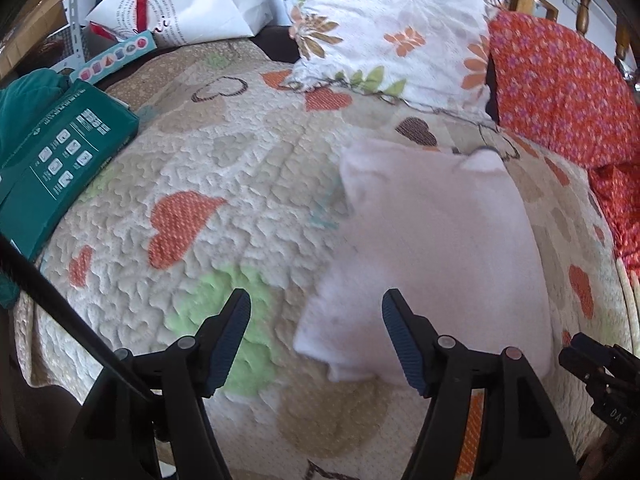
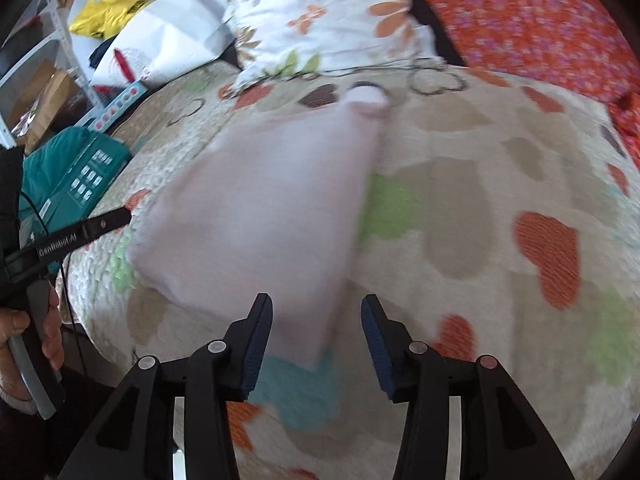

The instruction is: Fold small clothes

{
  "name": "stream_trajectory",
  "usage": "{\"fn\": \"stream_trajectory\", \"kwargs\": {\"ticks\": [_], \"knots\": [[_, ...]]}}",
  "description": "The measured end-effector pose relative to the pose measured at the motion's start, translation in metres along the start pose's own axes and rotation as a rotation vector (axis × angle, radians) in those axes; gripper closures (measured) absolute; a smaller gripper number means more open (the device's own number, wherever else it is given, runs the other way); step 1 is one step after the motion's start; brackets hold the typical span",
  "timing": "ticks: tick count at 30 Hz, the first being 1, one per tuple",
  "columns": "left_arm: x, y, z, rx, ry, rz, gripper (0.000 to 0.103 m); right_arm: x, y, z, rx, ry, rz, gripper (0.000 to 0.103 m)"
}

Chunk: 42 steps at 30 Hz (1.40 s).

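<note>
- Nearest in the left wrist view, the left gripper [image 1: 316,312] has its black arms and ribbed blue pads spread wide with nothing between them; its bases are cut off by the frame's lower edge.
- The right gripper [image 2: 317,316] is likewise parted and holds nothing, its blue pads poised over the near edge of the garment.
- The pale pink garment [image 1: 436,248] lies flat on the bed just beyond both tools, soft and smooth, roughly rectangular; motion blur hides seams and what kind of garment it is.
- Under it the quilted bedspread [image 1: 224,184] shows a puckered, stitched texture with orange, green and beige hearts; the right view renders it [image 2: 480,200] smeared.
- Only the right view shows the person's left hand [image 2: 28,332] gripping the other tool's handle at the left edge.
- A teal package [image 1: 60,152] with white icons sits on the quilt's left edge, partly cut off.
- Farther back a floral pillow [image 1: 396,32] rests beside an orange flowered cushion [image 1: 560,92].
- A white paper bag [image 1: 180,4] stands behind the pillow.
</note>
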<state>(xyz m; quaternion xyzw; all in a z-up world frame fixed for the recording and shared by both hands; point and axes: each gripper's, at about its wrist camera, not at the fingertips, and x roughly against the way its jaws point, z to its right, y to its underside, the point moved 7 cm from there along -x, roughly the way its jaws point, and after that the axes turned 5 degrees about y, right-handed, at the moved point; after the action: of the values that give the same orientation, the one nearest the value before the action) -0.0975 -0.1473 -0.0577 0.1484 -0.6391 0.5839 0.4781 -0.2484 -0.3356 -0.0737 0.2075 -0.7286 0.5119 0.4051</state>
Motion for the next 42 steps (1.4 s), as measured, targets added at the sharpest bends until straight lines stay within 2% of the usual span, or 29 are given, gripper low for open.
{"fn": "stream_trajectory", "kwargs": {"ticks": [5, 7, 10, 12, 18, 26, 34, 39, 42], "knots": [[-0.001, 0.037, 0.025, -0.021, 0.027, -0.053, 0.035, 0.01, 0.028, 0.028, -0.048, 0.043, 0.001, 0.051], [-0.005, 0.06, 0.036, -0.04, 0.035, -0.098, 0.035, 0.009, 0.039, 0.034, -0.06, 0.055, -0.008, 0.05], [-0.01, 0.086, 0.044, -0.045, 0.05, -0.155, 0.035, 0.006, 0.048, 0.039, -0.078, 0.055, -0.02, 0.05], [-0.011, 0.093, 0.044, -0.034, 0.046, -0.166, 0.035, 0.006, 0.048, 0.037, -0.063, 0.059, -0.01, 0.05], [-0.008, 0.101, 0.043, -0.021, 0.032, -0.145, 0.029, 0.004, 0.053, 0.029, -0.029, 0.08, -0.005, 0.044], [-0.01, 0.103, 0.043, -0.018, 0.049, -0.161, 0.019, -0.001, 0.054, 0.023, 0.0, 0.108, 0.003, 0.035], [-0.019, 0.105, 0.048, -0.055, 0.048, -0.179, 0.006, -0.004, 0.05, 0.022, 0.006, 0.146, 0.018, 0.033], [-0.022, 0.104, 0.047, -0.046, 0.048, -0.177, 0.001, 0.003, 0.043, 0.025, -0.032, 0.12, 0.055, 0.033], [-0.023, 0.104, 0.047, -0.037, 0.043, -0.174, 0.0, 0.013, 0.025, 0.014, -0.023, 0.043, 0.095, 0.033]]}}
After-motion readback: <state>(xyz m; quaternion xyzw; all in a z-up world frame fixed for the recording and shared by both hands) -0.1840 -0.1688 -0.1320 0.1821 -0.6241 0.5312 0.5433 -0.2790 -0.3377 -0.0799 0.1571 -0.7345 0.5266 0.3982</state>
